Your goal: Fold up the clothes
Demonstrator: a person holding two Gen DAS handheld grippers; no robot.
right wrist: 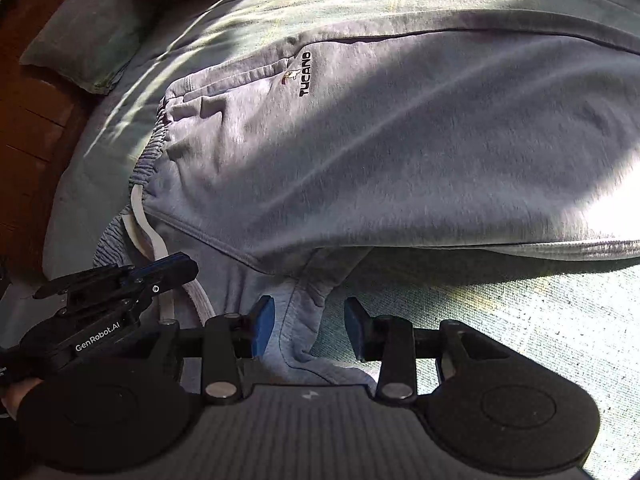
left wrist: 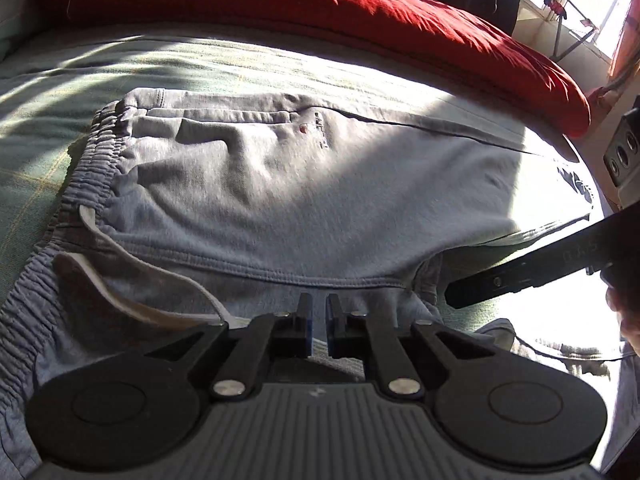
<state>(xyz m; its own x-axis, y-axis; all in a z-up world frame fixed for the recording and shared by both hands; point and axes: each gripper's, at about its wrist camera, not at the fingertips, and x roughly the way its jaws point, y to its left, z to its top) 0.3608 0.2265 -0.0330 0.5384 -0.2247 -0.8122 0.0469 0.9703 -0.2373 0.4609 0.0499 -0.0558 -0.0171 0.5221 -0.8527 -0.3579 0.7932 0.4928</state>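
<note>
Grey sweatpants [left wrist: 280, 200] lie on the bed with one leg folded over the other, the elastic waistband [left wrist: 92, 176] to the left. A black logo [right wrist: 306, 74] sits near the pocket, and a white drawstring [right wrist: 140, 224] trails out of the waist. My left gripper [left wrist: 319, 312] hovers low over the near leg by the drawstring, its blue pads almost together with nothing seen between them. My right gripper [right wrist: 310, 320] is open, and a bunched fold of the crotch fabric [right wrist: 304, 308] runs between its fingers. The right gripper also shows as a black bar [left wrist: 452, 296] in the left wrist view.
A green checked sheet [right wrist: 500, 320] covers the bed. A red duvet [left wrist: 360, 12] is heaped along the far side. A pillow [right wrist: 88, 36] lies at the bed's head, with wooden floor [right wrist: 28, 128] beyond. A drying rack [left wrist: 572, 28] stands by the window.
</note>
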